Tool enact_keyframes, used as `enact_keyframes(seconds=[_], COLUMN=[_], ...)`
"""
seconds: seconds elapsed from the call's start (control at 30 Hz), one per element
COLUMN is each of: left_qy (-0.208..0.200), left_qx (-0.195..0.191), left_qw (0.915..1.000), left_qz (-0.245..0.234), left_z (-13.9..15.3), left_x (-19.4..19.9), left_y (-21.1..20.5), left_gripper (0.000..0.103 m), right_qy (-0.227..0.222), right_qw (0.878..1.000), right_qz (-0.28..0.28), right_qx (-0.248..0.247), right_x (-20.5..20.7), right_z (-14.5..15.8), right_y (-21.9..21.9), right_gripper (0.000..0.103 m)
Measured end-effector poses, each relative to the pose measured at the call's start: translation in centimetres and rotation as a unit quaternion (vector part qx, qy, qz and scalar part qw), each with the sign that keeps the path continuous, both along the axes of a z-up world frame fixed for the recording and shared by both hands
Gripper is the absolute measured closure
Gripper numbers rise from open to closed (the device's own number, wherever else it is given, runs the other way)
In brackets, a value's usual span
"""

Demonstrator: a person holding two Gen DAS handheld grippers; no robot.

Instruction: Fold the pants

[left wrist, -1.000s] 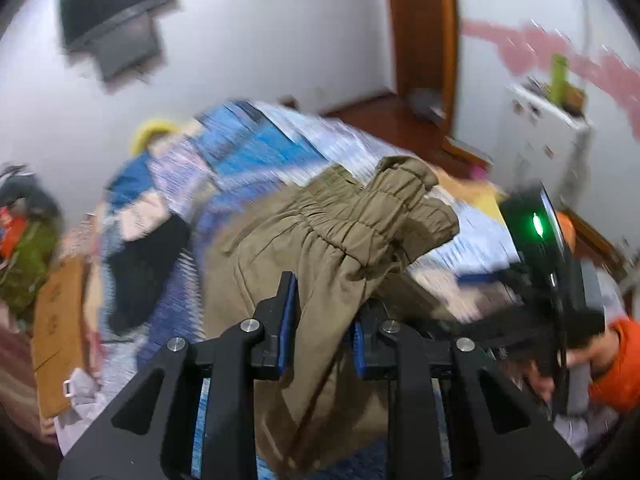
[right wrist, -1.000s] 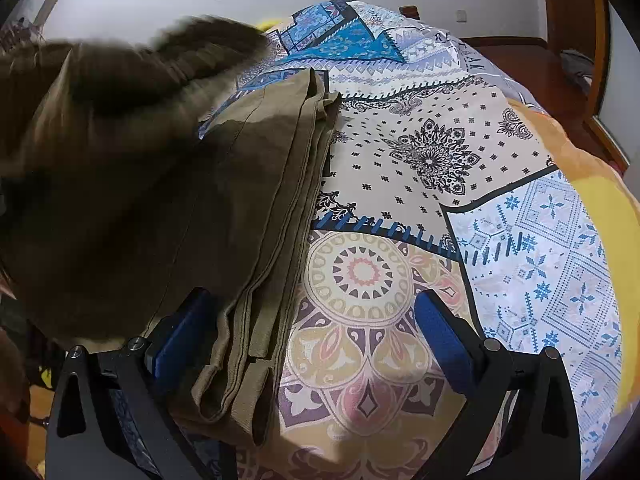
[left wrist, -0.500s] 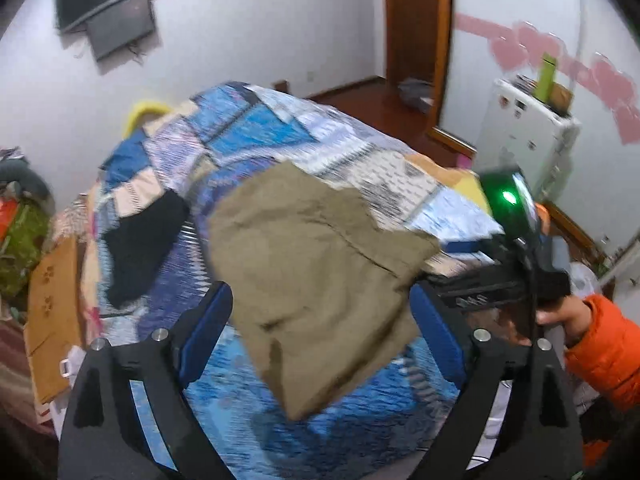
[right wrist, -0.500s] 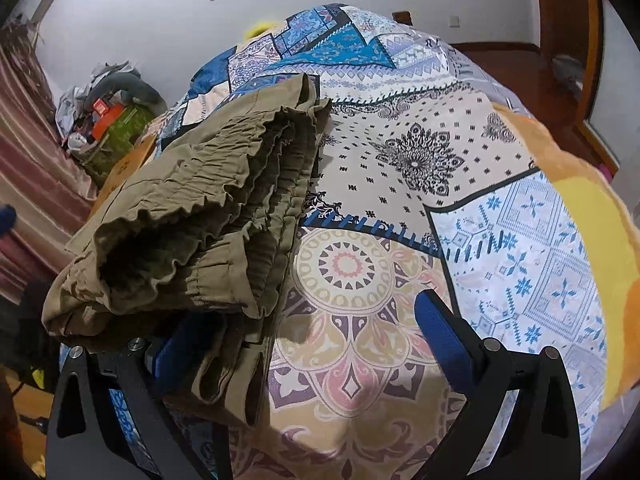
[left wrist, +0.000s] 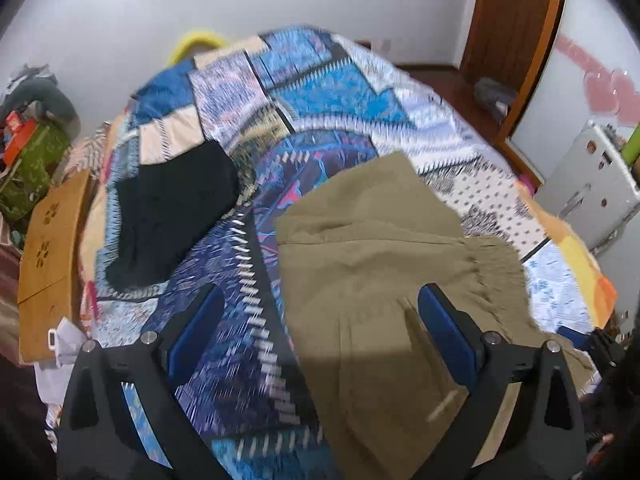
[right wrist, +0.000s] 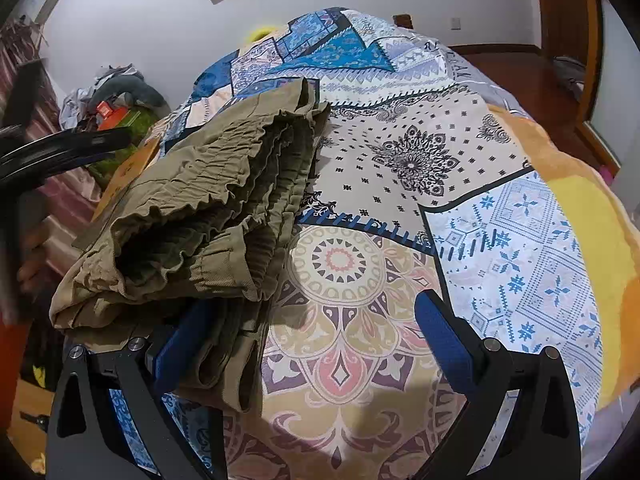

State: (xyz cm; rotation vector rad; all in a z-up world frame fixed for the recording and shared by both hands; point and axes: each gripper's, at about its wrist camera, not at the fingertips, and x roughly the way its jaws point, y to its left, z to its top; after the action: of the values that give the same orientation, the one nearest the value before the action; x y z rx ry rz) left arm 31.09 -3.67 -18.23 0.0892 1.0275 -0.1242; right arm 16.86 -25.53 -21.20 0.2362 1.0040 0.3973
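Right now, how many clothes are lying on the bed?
2: olive pants folded near the bed's front edge, and a black garment farther left. Others may be hidden.

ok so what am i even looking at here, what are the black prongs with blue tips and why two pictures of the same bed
Those prongs are handheld grippers, one in each of a person's hands; no robot is involved. Each gripper carries a wide-angle camera looking out along its two fingers, so you get two views of one scene. In the left wrist view, the left gripper is open and holds nothing. In the right wrist view, the right gripper is open and empty too. On the patchwork bedspread lie the olive pants, folded over with the gathered waistband on top. The left view also shows a black garment lying apart from the pants.
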Motion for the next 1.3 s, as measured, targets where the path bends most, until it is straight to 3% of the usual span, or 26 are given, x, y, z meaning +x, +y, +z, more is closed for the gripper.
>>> enact_keyframes(seconds=[0.27,0.4,0.67,0.97,1.1,1.3], left_qy=[0.069,0.058,0.008,0.026,0.027,0.039], left_qx=[0.083,0.068,0.16,0.136,0.141,0.089], left_qw=[0.9941,0.9957,0.9869,0.9899,0.989,0.9942], left_qz=[-0.017,-0.022,-0.022,0.031,0.034,0.046], left_z=[-7.0,-7.6,-6.4,-5.7,-5.5,-5.1], left_x=[6.1,5.4,0.5,-5.2,-8.2,-12.2], left_y=[-1.8,-0.7,-0.3,4.4,5.8,7.5], left_gripper=[0.0,0.0,0.0,0.0,0.0,0.0], right_qy=[-0.005,-0.009,-0.031,-0.077,-0.078,-0.073], right_qw=[1.0,1.0,0.999,0.997,0.997,0.996], right_qz=[-0.004,-0.013,-0.035,-0.015,0.011,0.045], right_qx=[0.004,-0.003,-0.013,-0.022,0.012,-0.001], right_x=[0.0,-0.2,-1.7,-4.7,-5.7,-6.0], right_z=[0.1,0.5,2.3,5.7,6.6,5.7], right_y=[-0.5,-1.3,-3.0,-1.6,-0.5,2.7], right_gripper=[0.003,0.003,0.003,0.003,0.003,0.003])
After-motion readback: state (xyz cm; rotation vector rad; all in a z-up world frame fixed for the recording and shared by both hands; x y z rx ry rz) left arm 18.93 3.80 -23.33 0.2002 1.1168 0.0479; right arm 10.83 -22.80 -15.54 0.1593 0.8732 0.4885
